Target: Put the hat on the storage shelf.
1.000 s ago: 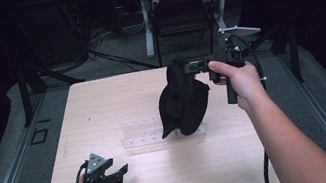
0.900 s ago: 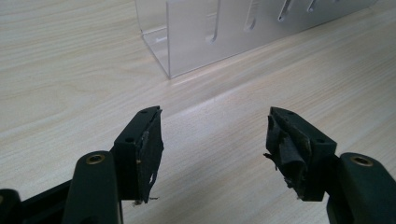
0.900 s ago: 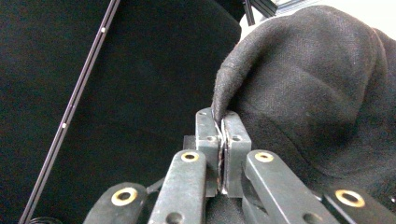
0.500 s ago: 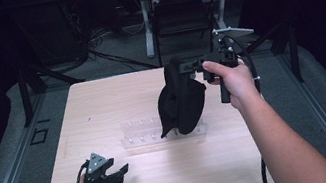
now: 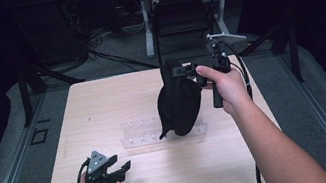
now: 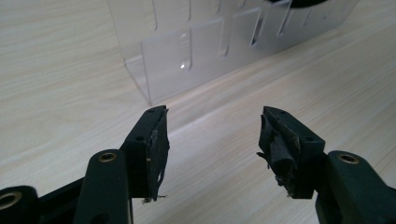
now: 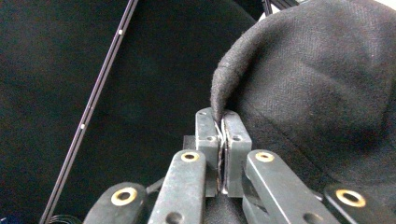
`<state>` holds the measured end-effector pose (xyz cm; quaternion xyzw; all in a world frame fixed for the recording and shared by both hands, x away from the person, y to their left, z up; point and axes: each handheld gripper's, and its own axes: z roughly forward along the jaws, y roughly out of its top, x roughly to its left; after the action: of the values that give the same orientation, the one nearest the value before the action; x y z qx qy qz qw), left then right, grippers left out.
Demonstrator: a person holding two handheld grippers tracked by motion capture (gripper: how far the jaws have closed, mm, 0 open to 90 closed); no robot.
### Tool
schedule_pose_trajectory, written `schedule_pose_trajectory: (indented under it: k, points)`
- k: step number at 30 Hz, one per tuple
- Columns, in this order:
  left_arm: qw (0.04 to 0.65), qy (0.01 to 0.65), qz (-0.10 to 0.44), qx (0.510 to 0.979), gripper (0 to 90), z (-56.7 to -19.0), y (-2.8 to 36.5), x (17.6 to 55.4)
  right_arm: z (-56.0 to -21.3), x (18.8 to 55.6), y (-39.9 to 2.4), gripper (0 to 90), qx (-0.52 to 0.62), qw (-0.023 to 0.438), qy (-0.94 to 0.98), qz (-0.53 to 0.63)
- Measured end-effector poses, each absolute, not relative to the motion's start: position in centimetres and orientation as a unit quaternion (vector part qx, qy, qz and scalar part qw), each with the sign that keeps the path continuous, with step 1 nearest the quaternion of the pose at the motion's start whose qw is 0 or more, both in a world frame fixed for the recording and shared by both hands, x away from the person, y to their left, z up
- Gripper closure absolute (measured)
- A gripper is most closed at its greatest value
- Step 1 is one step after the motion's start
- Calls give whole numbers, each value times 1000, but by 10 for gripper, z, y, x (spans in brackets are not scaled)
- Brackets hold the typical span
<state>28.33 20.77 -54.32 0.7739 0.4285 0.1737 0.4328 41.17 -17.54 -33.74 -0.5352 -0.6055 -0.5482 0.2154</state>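
Note:
A black cloth hat (image 5: pixel 180 101) hangs in the air over the middle of the wooden table (image 5: pixel 102 102), its lower end just above a clear acrylic rack (image 5: pixel 140 132). My right gripper (image 5: pixel 178 71) is shut on the hat's edge at the top; the right gripper view shows the pads pinching the hat (image 7: pixel 317 84) at its brim, at my right gripper (image 7: pixel 223 122). My left gripper (image 5: pixel 122 168) rests low at the table's front left, open, with nothing between its jaws, which have just been closing a little. In the left gripper view my left gripper (image 6: pixel 212 135) points at the rack (image 6: pixel 187 56).
Beyond the table's far edge stand a dark chair (image 5: pixel 181 17) and the white legs of a desk (image 5: pixel 147 28), with cables on the floor. Metal rails (image 5: pixel 11 164) run along the left side. Bare wood lies around the rack.
The right hand with the hat has shifted slightly to the left. The left gripper has stayed at the same spot.

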Motion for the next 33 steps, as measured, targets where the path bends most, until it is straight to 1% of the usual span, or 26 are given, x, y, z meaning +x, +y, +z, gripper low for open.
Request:
schedule_pose_trajectory:
  k: [5, 7, 8, 11, 14, 18, 21, 33]
  points:
    - [451, 410, 174, 774, 441, -533, 200, 282, -338, 411, -172, 880, -535, 214, -605, -549]
    - [453, 409, 160, 776, 441, -530, 197, 284, -338, 411, -170, 881, -534, 215, -605, -549]
    - [452, 408, 154, 778, 441, -529, 194, 285, -338, 411, -170, 881, -534, 213, -606, -550]
    - [444, 400, 159, 786, 441, -526, 186, 288, -339, 412, -168, 881, -532, 214, -609, -549]
    - [444, 390, 164, 790, 462, -521, 176, 291, -340, 412, -166, 881, -528, 217, -611, -549]
    - [445, 383, 166, 792, 533, -513, 164, 294, -341, 412, -162, 881, -526, 218, -611, -550]
    - [446, 375, 169, 795, 567, -506, 155, 296, -341, 412, -159, 881, -527, 220, -608, -552]
    - [449, 341, 173, 807, 609, -490, 123, 299, -340, 410, -158, 879, -526, 217, -611, -551]
